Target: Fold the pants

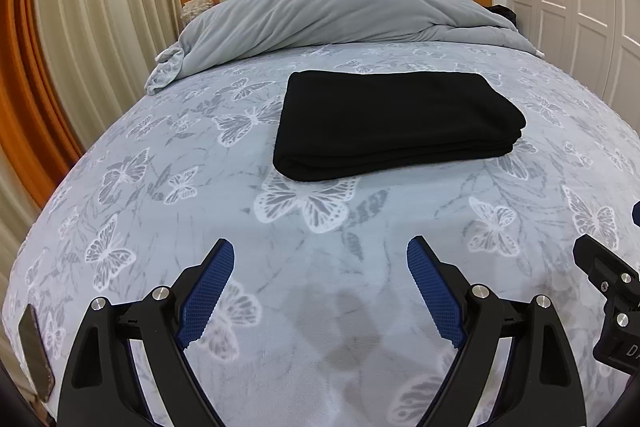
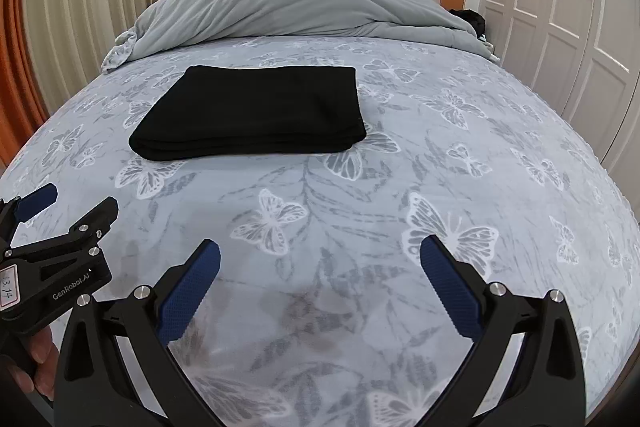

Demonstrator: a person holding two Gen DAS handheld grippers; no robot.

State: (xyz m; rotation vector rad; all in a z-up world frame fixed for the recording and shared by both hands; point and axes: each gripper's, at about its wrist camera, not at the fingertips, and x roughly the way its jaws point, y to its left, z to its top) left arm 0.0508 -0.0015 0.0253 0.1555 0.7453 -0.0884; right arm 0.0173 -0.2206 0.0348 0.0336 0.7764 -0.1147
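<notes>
In the left wrist view, nearest the lens is the left gripper (image 1: 320, 259), its blue ribbed fingers (image 1: 208, 299) spread wide and holding nothing, above the pale grey butterfly-printed bedspread (image 1: 160, 187). A part of the right gripper (image 1: 608, 291) shows at the right edge. Farther off, right of centre, lie the black soft-knit pants (image 1: 396, 123) — already a flat, squared stack of several layers, resting on the bedspread well apart from both tools. Beyond them a rumpled grey duvet (image 1: 320, 15) is heaped at the far end.

In the right wrist view, the right gripper (image 2: 320, 263) sits closest, fingers (image 2: 452, 291) likewise wide apart and empty. The left gripper (image 2: 60, 223) enters at the near left, also spread. The pants (image 2: 256, 111) lie far and left of centre.

The cloth looks light, limp and slightly fuzzy — it should grip easily but sag and slide layer over layer if lifted by one corner. I judge the best hold is at the thick near folded edge, pinching all layers together, one tool toward each end.
</notes>
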